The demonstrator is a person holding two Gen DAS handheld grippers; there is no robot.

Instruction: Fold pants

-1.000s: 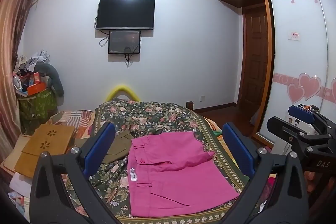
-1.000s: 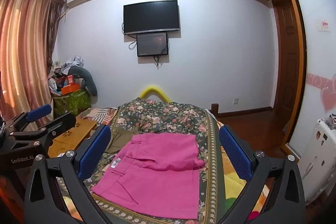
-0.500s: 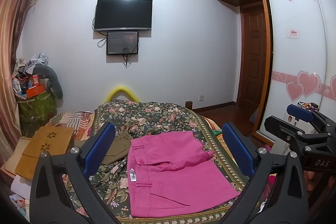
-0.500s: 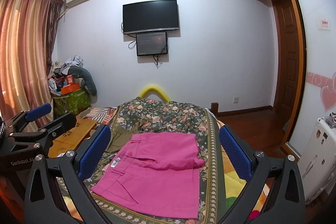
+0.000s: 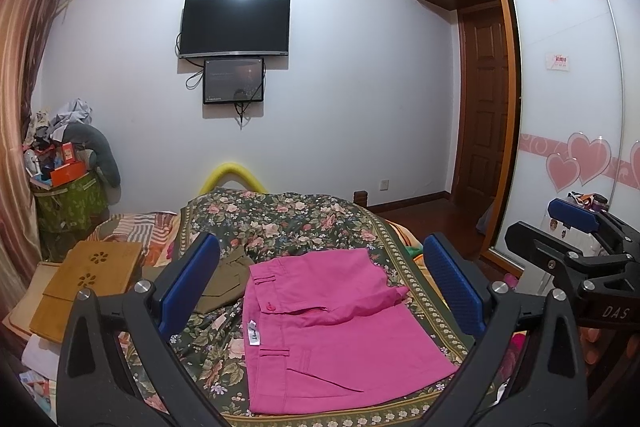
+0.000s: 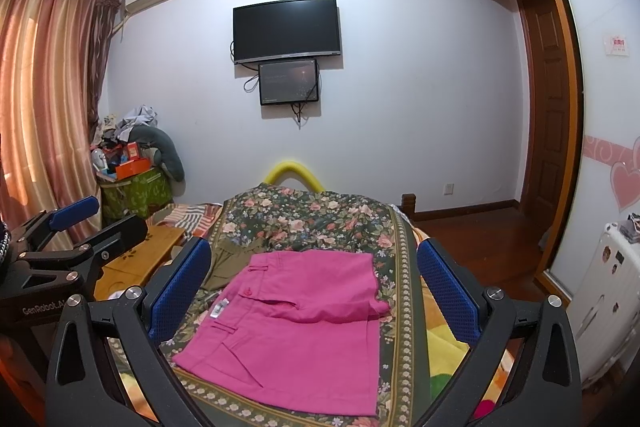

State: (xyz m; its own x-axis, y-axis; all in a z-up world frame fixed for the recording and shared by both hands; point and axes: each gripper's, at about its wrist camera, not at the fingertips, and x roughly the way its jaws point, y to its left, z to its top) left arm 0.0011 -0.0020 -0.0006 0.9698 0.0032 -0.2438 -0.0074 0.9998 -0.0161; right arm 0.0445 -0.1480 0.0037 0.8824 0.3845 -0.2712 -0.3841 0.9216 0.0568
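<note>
While we hold both tools raised above the near end of the bed, the pink pants point(image 5: 332, 327) lie folded flat on the floral bedspread point(image 5: 296, 223), waistband toward our left, with a white label point(image 5: 253, 334) showing at that edge. One folded layer sits across the upper half, its corner sticking out a little on the right side. In the right wrist view the same pants point(image 6: 296, 327) rest between the two blue pads, well below them.

Our left gripper point(image 5: 320, 291) has its jaws spread wide and holds nothing — the pants show in the gap, untouched. Our right gripper point(image 6: 314, 291) is likewise spread wide and empty. Each tool also appears at the edge of the other's view: the right one at the far right of the left camera, the left one at the far left of the right camera.

Just beside the pants on the left lies an olive-brown garment point(image 5: 224, 283), partly hidden by the left blue pad. Farther left sits a wooden lap tray point(image 5: 88, 283) with flower cut-outs. On the far wall hang a dark television point(image 6: 287, 29) and a smaller screen point(image 6: 289, 81) just under it.
</note>
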